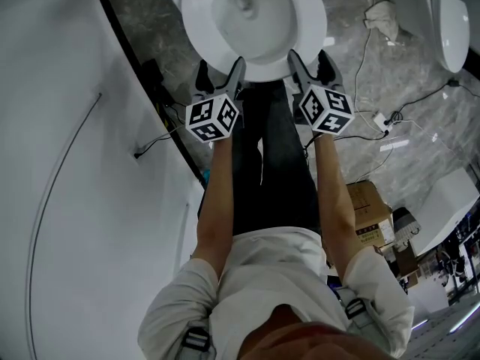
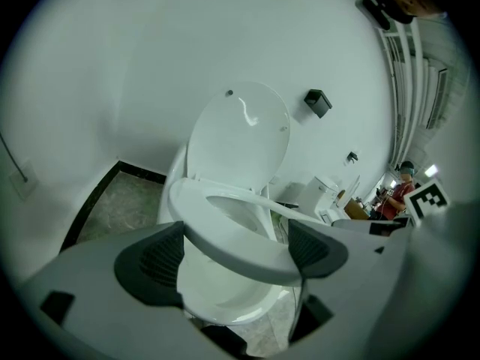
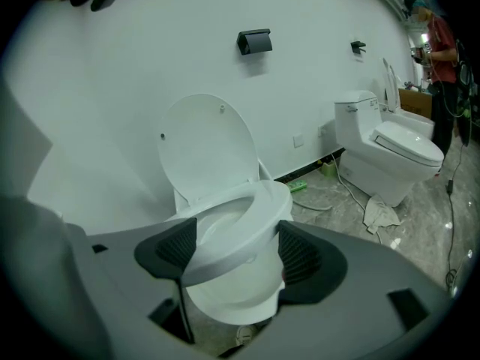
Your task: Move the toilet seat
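Observation:
A white toilet stands against the wall with its lid upright. In the head view both grippers sit at the front rim of the toilet seat. The left gripper holds the front left of the rim. The right gripper holds the front right. Seen from the left gripper, the seat ring runs between both dark pads, its front raised a little above the bowl. Seen from the right gripper, the seat front fills the gap between the pads.
A second toilet stands to the right, with a rag and cables on the marble floor between them. A cardboard box lies behind on the right. The white wall and a black baseboard run along the left. Another person stands far off.

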`<control>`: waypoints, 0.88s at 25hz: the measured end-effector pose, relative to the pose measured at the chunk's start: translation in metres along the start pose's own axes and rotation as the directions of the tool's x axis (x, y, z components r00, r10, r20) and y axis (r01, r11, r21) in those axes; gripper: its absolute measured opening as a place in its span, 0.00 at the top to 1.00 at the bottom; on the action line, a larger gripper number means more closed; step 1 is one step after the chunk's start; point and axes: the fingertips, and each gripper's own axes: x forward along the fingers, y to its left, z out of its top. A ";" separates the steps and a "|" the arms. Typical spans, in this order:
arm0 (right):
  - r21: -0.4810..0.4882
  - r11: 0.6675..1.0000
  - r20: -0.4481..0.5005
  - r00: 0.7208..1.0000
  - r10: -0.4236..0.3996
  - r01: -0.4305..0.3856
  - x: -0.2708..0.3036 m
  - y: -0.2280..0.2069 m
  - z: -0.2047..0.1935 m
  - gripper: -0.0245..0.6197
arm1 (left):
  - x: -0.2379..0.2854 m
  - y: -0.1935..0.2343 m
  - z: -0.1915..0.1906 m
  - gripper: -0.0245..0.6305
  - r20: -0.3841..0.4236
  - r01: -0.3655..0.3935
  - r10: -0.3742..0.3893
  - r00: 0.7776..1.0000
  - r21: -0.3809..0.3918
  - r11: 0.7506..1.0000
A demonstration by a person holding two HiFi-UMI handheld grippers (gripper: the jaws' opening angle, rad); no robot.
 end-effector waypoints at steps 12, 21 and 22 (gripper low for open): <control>0.053 0.998 0.019 1.000 0.021 -0.022 -0.008 0.013 0.036 0.40 | -0.033 -0.034 0.043 0.31 0.050 0.058 -0.075 0.996 0.284 0.957; 0.084 0.996 0.041 0.999 0.034 -0.037 -0.016 0.019 0.061 0.40 | -0.056 -0.060 0.034 0.31 -0.029 0.095 -0.094 0.995 0.519 0.850; 0.083 0.996 0.035 0.999 0.034 -0.037 -0.017 0.020 0.061 0.40 | -0.053 -0.059 0.033 0.31 -0.029 0.086 -0.083 0.996 0.521 0.849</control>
